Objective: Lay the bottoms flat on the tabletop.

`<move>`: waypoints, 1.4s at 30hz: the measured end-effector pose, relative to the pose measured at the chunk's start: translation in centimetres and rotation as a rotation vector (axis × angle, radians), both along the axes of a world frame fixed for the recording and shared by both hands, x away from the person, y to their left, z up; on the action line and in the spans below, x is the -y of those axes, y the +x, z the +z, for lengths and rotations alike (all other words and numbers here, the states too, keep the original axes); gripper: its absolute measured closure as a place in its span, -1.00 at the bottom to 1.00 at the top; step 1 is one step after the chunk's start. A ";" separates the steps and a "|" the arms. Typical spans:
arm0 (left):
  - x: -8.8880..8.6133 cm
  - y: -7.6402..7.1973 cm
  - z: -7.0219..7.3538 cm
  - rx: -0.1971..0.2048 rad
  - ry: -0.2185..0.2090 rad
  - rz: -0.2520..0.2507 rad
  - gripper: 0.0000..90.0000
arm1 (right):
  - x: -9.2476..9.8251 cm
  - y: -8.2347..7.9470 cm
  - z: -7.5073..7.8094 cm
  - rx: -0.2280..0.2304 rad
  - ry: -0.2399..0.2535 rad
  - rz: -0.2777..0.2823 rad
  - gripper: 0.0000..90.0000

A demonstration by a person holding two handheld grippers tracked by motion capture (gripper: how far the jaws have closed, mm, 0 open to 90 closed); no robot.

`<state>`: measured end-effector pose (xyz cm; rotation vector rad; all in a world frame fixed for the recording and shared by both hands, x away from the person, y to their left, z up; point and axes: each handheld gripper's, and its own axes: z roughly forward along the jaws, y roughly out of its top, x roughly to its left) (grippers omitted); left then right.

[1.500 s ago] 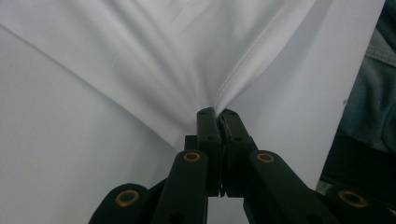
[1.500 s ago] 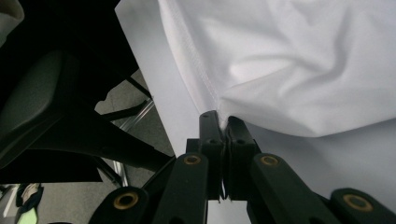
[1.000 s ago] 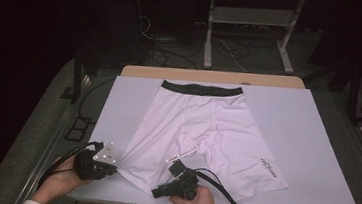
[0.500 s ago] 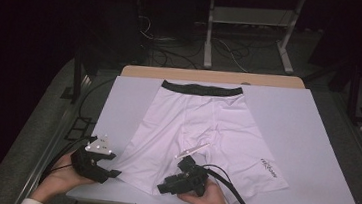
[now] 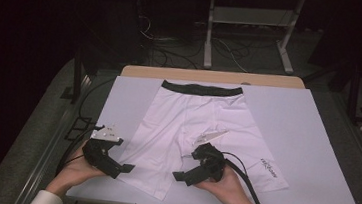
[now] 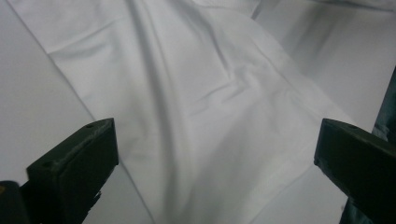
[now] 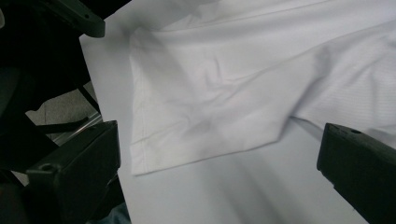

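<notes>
Both grippers have swung inward toward the white shorts (image 5: 201,126): left gripper (image 5: 121,168) and right gripper (image 5: 180,176) flank its near leg, jaws spread wide, empty.

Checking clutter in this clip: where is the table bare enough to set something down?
Bare: the white table right of the shorts, and a narrower strip to their left. Crowded: the near edge, where the left gripper and right gripper flank one leg hem.

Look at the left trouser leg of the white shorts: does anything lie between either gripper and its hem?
Nothing visible does. The left gripper and right gripper, jaws wide apart, flank the near leg of the white shorts, with only bare cloth and table cover before them.
</notes>
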<state>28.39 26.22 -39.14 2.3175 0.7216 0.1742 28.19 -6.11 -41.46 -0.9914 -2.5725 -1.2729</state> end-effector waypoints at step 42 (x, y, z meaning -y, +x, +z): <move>5.0 2.2 0.3 0.091 -0.318 0.090 -1.00 | 15.4 2.3 2.3 0.102 0.085 -0.268 -1.00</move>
